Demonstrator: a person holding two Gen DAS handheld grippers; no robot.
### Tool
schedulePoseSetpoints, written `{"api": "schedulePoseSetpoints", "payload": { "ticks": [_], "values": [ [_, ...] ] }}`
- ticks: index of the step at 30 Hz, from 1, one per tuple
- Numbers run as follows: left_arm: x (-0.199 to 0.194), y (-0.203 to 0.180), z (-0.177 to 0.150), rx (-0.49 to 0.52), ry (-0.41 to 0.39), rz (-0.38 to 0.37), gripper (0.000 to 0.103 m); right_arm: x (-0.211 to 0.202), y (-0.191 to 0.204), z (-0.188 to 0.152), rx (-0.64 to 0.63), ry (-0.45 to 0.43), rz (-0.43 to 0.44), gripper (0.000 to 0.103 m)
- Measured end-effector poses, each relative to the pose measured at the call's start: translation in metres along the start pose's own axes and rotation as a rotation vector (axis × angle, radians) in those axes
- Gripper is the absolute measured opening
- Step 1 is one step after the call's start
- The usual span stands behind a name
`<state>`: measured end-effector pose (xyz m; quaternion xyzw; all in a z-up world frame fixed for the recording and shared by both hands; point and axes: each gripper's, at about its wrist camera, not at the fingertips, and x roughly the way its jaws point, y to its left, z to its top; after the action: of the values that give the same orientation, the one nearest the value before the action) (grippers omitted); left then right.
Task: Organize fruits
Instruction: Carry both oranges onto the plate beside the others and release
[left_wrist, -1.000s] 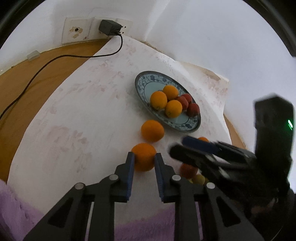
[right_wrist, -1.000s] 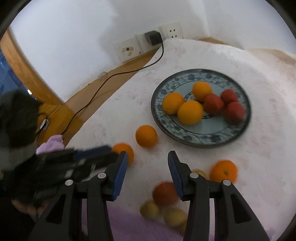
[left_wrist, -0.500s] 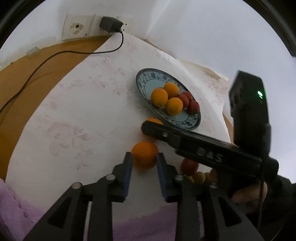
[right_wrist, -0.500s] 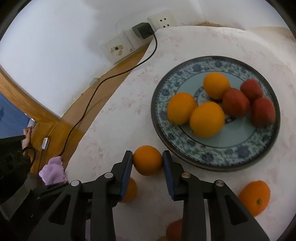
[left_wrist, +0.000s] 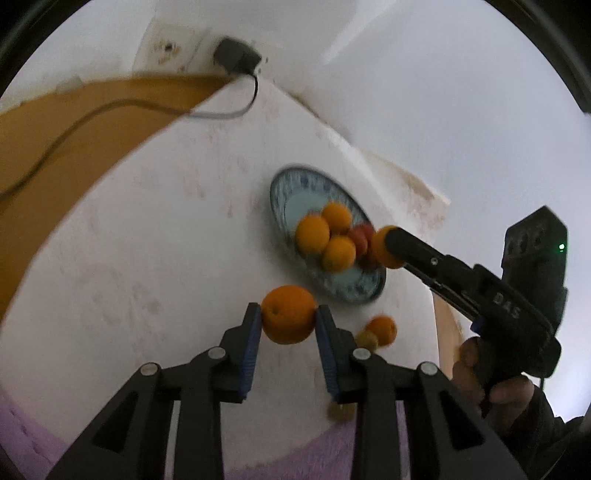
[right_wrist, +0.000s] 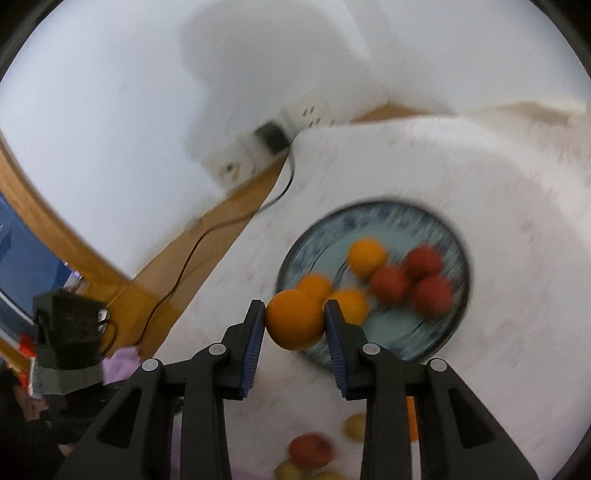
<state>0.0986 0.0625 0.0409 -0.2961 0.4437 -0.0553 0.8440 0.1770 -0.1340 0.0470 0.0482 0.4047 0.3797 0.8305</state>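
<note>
The right gripper (right_wrist: 294, 321) has its 2 fingers (right_wrist: 255, 334) clenched on an orange (right_wrist: 294, 319), 1 pad on each side of it. In the right wrist view this orange hangs over the near-left rim of the blue patterned plate (right_wrist: 448, 334), so the plate lies straight ahead of the fingers and a little to their right. It seems to be above the plate and not resting on it, but how high I cannot tell. On the plate there are already 3 oranges (right_wrist: 366, 256) toward its left side and 3 red fruits (right_wrist: 432, 297) toward its right side. The open part of the plate is its near side, just in front of the held orange.

The left gripper (left_wrist: 288, 321) also holds a second orange (left_wrist: 288, 314) between its blue pads, and its fingers are closing a little more on it. This orange is in front of the plate's near rim, still outside it, with the plate ahead and to the right of the fingers. The right hand is clearly the nearer to the plate.

A round fruit has no long axis, so only the way toward the plate matters. My judgement: the right orange needs a short way forward and down to the free near side, beside the other oranges. A few small fruits (left_wrist: 380, 330) lie on the tabletop (left_wrist: 155, 266) on the near side of the plate.
</note>
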Motion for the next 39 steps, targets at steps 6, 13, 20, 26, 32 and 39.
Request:
{"api": "schedulePoseSetpoints", "payload": {
  "ticks": [6, 13, 20, 26, 32, 39],
  "values": [
    [0.000, -0.015, 0.041, 0.067, -0.068, 0.025, 0.030, 0.024, -0.033, 0.044, -0.008, -0.005, -0.127, 0.034],
    [0.035, -0.033, 0.083, 0.129, -0.052, 0.013, 0.031, 0.076, -0.050, 0.070, -0.024, 0.144, -0.117, 0.034],
    [0.070, -0.033, 0.087, 0.187, 0.033, 0.011, 0.031, 0.085, -0.047, 0.052, 0.032, 0.241, -0.017, 0.034],
    [0.083, -0.030, 0.085, 0.184, 0.078, -0.010, 0.031, 0.090, -0.040, 0.045, 0.004, 0.277, -0.049, 0.034],
    [0.091, -0.026, 0.088, 0.160, 0.109, -0.020, 0.031, 0.093, -0.035, 0.048, -0.038, 0.292, -0.063, 0.034],
    [0.088, -0.020, 0.091, 0.136, 0.099, -0.030, 0.034, 0.091, -0.023, 0.048, -0.190, 0.281, -0.078, 0.035]
  ]
}}
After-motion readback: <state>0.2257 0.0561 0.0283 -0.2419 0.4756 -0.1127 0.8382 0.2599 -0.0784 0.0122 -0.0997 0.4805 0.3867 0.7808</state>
